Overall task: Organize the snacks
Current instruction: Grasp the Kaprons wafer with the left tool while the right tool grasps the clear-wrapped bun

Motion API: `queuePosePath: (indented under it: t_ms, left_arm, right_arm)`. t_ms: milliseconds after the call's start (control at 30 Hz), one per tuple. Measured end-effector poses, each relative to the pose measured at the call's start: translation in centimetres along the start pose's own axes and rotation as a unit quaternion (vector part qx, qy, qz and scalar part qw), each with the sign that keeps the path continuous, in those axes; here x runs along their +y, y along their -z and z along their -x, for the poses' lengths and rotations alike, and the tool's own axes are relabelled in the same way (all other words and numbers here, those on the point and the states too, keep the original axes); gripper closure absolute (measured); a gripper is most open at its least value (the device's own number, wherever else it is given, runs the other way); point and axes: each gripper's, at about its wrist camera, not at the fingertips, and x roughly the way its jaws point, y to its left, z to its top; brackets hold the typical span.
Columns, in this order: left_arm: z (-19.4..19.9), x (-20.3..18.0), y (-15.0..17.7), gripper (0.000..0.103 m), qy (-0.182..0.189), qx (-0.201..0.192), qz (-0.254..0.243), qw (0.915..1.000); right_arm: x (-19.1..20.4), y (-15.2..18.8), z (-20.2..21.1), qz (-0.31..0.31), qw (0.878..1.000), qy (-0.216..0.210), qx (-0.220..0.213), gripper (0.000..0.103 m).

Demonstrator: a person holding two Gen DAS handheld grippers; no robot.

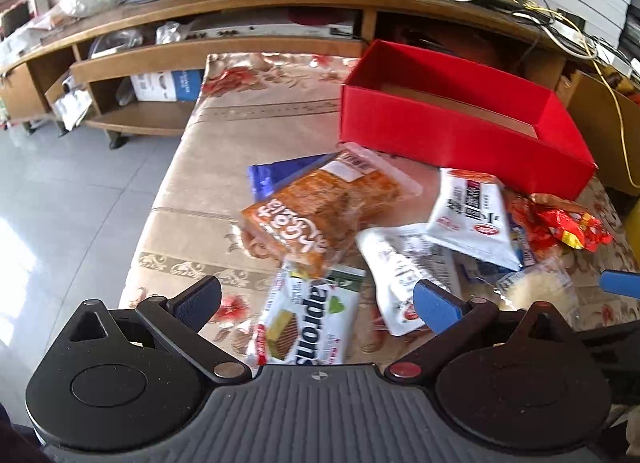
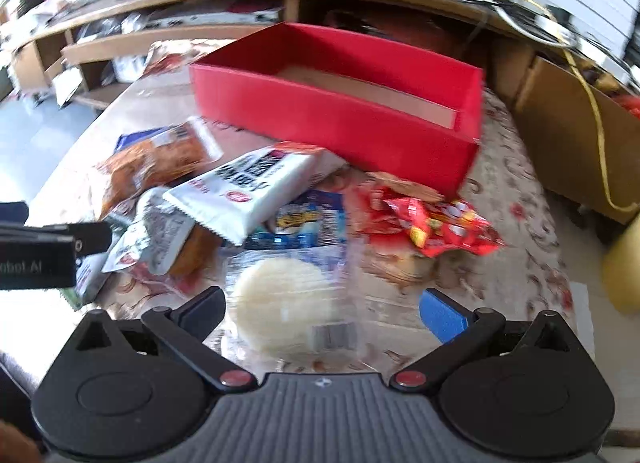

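Observation:
A pile of snack packs lies on a floral-cloth table in front of an open red box [image 1: 452, 131], also in the right wrist view [image 2: 340, 115]. My left gripper [image 1: 316, 303] is open above a green-and-white wafer pack [image 1: 304, 327], with an orange bread pack [image 1: 320, 215] just beyond. My right gripper [image 2: 324, 311] is open around a clear pack with a round white rice cake [image 2: 284, 303]. White sachets [image 2: 244, 187], a blue pack [image 2: 304, 223] and a red wrapper [image 2: 432, 223] lie between.
A wooden TV stand [image 1: 224, 47] with shelves and cables runs behind the table. A tiled floor [image 1: 60, 191] lies to the left. A cardboard box [image 2: 568, 123] and a yellow object [image 2: 624, 263] stand at the right. The left gripper's body [image 2: 40, 251] shows at the right wrist view's left edge.

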Motion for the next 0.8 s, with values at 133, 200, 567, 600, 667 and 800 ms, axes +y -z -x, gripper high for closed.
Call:
queuePosePath:
  t_ms: [133,200,567,600,667,800]
  left_arm:
    - [0.0,1.0,0.0,0.000,0.004,0.003,0.010,0.9999]
    - [-0.2,1.2,0.1,0.000,0.001,0.007,0.009,0.9999]
    - [-2.2,1.6,1.3,0.001,-0.014,0.049,-0.036,0.9981]
    - [-2.5,1.4,1.4,0.001,-0.011,0.053,-0.047,0.9974]
    - [-2.9,0.8,1.3,0.002,-0.012,0.057,-0.069,0.9959]
    - [-4.4,0.3,1.1,0.005,-0.014,0.076,-0.082,0.9936]
  right_arm:
    - [1.1,-0.3,-1.5,0.026,0.999,-0.010,0.018,0.000]
    - [1.5,-0.3,-2.3,0.034,0.999,-0.018,0.034,0.001]
    - [0.9,0.2,-2.4,0.044,0.997,-0.038,0.046,0.024]
    - [0.7,0.3,-2.2,0.044,0.997,-0.041,0.047,0.024]
    - [0.8,0.5,-1.8,0.044,0.997,-0.049,0.049,0.025]
    - [0.7,0.8,-1.1,0.042,0.996,-0.061,0.047,0.025]
